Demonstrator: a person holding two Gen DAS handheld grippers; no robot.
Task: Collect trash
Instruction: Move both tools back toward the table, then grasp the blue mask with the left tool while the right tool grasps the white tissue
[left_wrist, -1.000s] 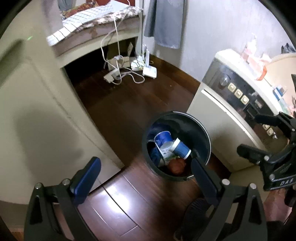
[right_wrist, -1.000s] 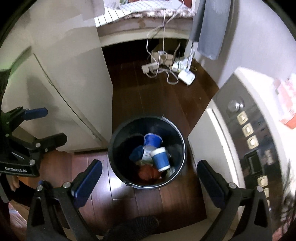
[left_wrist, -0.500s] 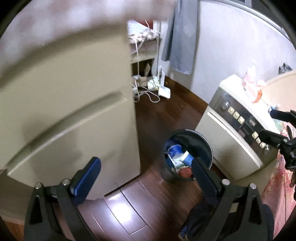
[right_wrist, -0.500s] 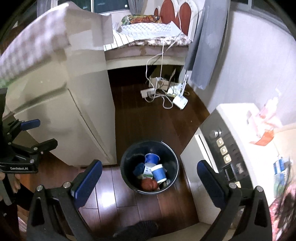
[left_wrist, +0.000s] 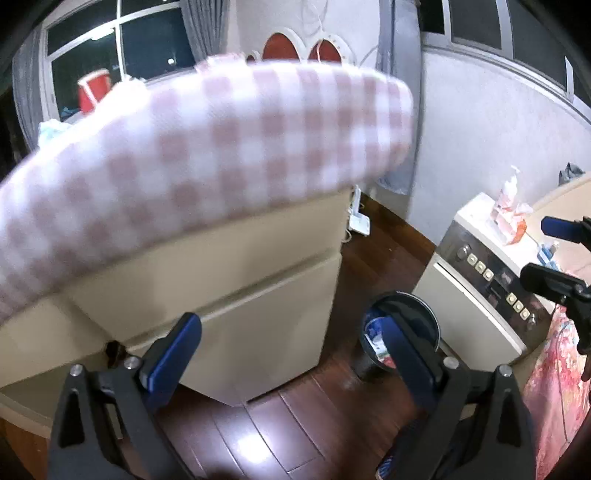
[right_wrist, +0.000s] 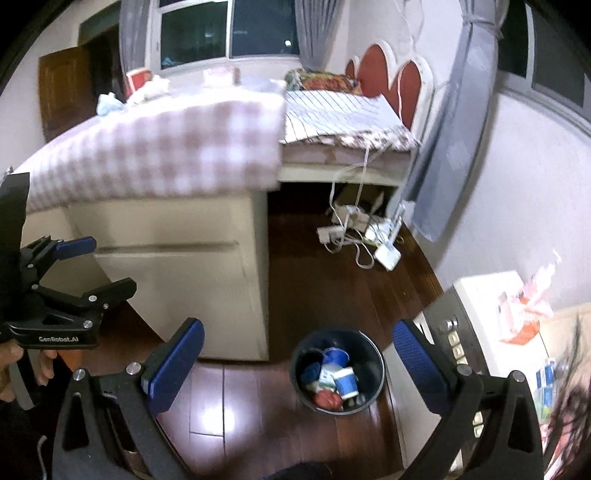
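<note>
- Standing on the dark wood floor (right_wrist: 321, 266), the black trash bin (right_wrist: 375, 363) holds blue paper cups (right_wrist: 345, 382) and a red wad; it sits between the cream cabinet (right_wrist: 207, 277) and the appliance with round buttons (right_wrist: 458, 341).
- Left gripper (left_wrist: 291, 354): jaws spread wide, nothing between them, its right finger overlapping the bin's rim.
- Right gripper (right_wrist: 297, 354): jaws wide apart, empty, above the bin.
- A pink checked cloth (right_wrist: 159, 155) overhangs the cabinet's top edge.
- Open floor runs from the bin toward cables and power strips (right_wrist: 354, 230) by the bed (right_wrist: 343, 125).
</note>
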